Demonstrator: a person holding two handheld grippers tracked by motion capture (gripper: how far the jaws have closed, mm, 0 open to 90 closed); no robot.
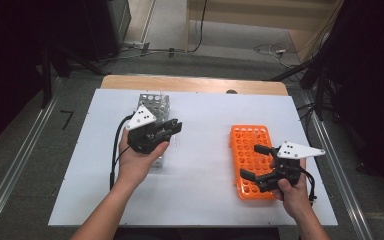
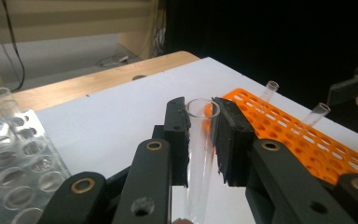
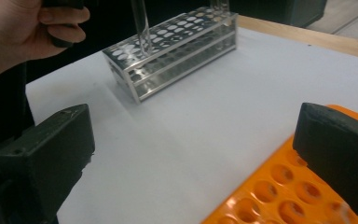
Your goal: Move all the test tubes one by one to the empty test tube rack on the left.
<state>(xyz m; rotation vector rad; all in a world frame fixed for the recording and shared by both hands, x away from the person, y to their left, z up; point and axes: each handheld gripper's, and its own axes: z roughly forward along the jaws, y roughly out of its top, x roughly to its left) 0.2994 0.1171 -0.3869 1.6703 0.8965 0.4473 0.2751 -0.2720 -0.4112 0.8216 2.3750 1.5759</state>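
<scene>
Orange rack [image 1: 250,150], silvery metal rack [image 3: 177,46], clear tube [image 2: 200,154], white tabletop [image 1: 205,125]

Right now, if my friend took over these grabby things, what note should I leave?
Left hand-held gripper: shut on a clear glass tube, held near the metal rack.
Right hand-held gripper: open, nothing in it, over the near end of the orange rack.
Things: the metal rack stands at the left of the white table, with at least one tube standing in it. The orange rack lies at the right with two tubes in it.
Done: it looks as if tubes are going from the metal rack to the orange one; two are in.
Left: probably place the held tube in the orange rack, then fetch the rest.
</scene>
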